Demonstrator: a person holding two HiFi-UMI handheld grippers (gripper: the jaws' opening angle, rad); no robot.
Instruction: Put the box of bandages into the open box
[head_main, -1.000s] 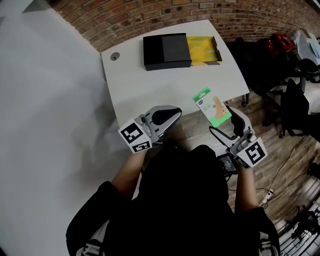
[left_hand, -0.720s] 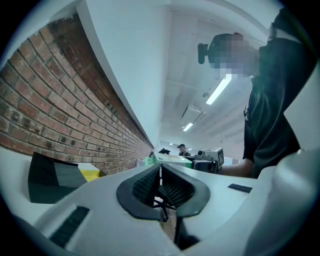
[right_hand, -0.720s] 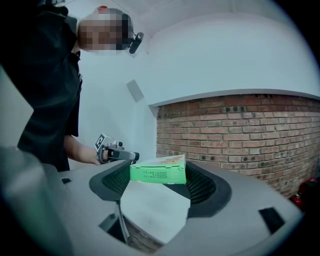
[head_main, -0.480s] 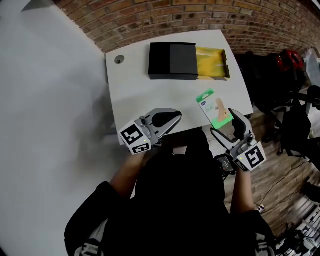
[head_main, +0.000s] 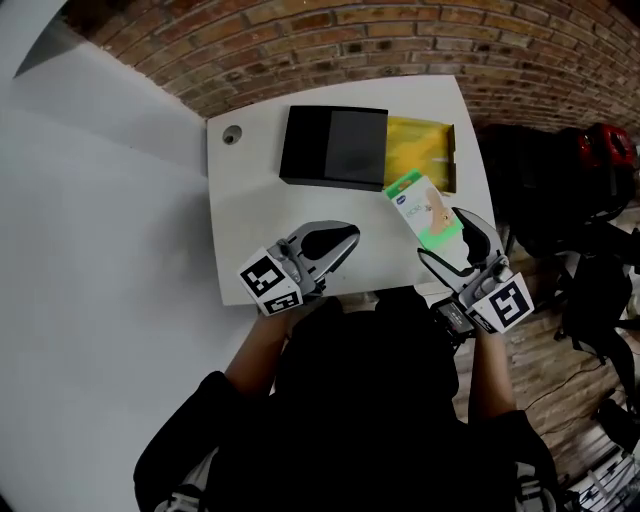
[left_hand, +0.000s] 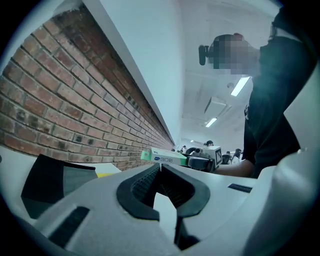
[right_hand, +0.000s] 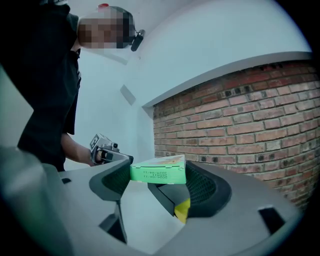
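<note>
Right gripper: the right gripper (head_main: 452, 238) (right_hand: 158, 176) is clamping the green-and-white flat cardboard box of bandages (head_main: 422, 210) (right_hand: 158, 173) by its near end. The jaws are set about as far apart as the carton is thick.
Where the carton is: it is hanging in the air, sticking forward out of the jaws. From the head view its far corner is overlapping the near edge of the black open box with the yellow lining (head_main: 425, 148), which is sitting at the far side of the white table (head_main: 250, 225).
Left gripper: the left gripper (head_main: 336, 240) (left_hand: 160, 169) is hovering low over the table with its jaws together and nothing between them.
Step in hand: judging by the pose, the carton is being carried toward the yellow opening and is not yet inside.
Risk, opening: the black lid (head_main: 335, 148) is covering most of the box and leaving only a narrow yellow bay. A carton coming in flat and long-side-first could be catching on the lid edge or the rim.
Risk, grip: the jaws are pinching only one end, so a knock at the free end could be twisting the carton in the pads.
Risk, release: letting go while it is bridging the rim would be leaving it perched half out, or sliding off onto the table.
Risk, box shifting: nothing is steadying the open box, so a push could be moving it.
</note>
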